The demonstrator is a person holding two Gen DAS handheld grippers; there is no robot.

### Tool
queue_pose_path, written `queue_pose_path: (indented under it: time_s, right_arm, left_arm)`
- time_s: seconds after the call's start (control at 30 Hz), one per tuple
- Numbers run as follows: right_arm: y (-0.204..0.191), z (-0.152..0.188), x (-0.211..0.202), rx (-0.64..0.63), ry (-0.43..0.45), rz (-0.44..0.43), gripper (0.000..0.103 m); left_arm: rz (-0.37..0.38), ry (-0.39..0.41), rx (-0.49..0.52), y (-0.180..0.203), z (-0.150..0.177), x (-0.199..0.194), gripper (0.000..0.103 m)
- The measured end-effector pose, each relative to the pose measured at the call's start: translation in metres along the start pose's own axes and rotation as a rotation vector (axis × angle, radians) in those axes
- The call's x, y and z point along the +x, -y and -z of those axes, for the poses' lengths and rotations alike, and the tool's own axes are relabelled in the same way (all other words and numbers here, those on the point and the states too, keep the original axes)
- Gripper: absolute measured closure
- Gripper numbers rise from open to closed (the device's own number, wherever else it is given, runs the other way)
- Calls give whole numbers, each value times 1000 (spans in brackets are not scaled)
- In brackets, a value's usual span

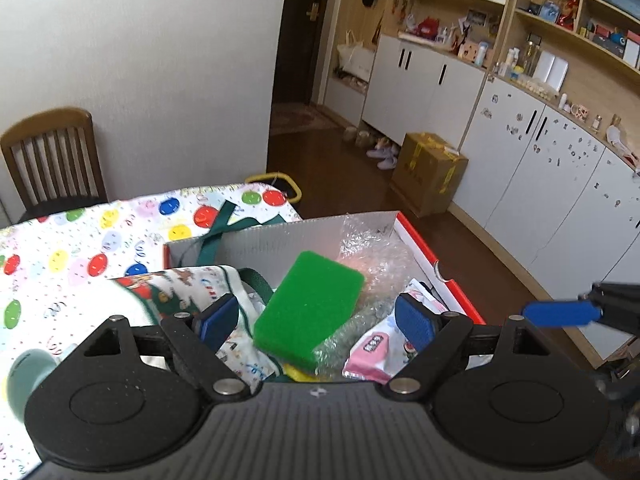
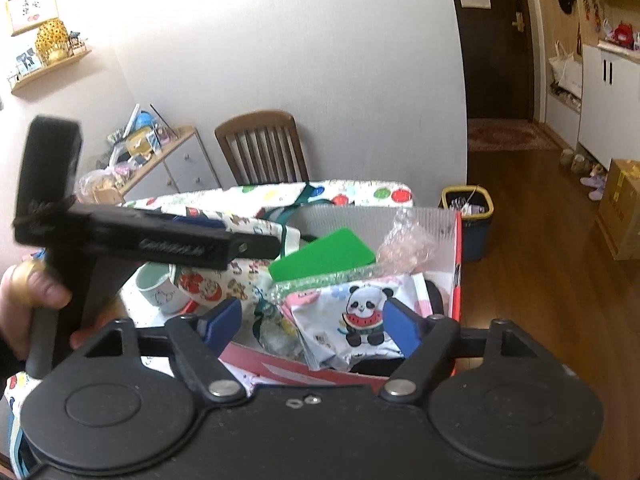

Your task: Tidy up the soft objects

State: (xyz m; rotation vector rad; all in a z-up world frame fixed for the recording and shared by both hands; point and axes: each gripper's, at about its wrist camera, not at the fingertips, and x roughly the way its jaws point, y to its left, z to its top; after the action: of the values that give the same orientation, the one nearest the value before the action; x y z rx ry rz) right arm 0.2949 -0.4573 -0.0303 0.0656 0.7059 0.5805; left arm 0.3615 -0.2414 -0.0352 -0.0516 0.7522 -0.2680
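A red-and-white cardboard box sits on the table and holds soft things. A green sponge lies tilted on top, beside bubble wrap and a pink wipes pack. A printed cloth bag with green straps drapes over the box's left side. My left gripper is open above the box, its jaws either side of the sponge without touching it. My right gripper is open and empty above the box's near edge, over a panda-print pack. The sponge also shows there.
The table has a balloon-print cloth. A pale green mug stands left of the box. A wooden chair stands behind the table by the wall. A bin, a cardboard carton and white cabinets are to the right.
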Motion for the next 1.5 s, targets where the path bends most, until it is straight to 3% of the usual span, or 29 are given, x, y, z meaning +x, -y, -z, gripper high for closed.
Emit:
queue_pose_path:
  time_s: [0.5, 0.6, 1.0, 1.5]
  right_arm:
    - [-15, 8, -20, -6, 137, 17, 6]
    - [-18, 11, -25, -8, 168, 29, 0]
    - [-36, 27, -44, -7, 250, 93, 0]
    - [-47, 35, -48, -12, 249, 103, 0]
  left_arm:
    - [-33, 101, 34, 10, 33, -69, 13]
    - [-33, 108, 29, 11, 38, -78, 2]
    - [-45, 169, 9, 19, 60, -107, 2]
    - [-71, 200, -15, 21, 75, -125, 2]
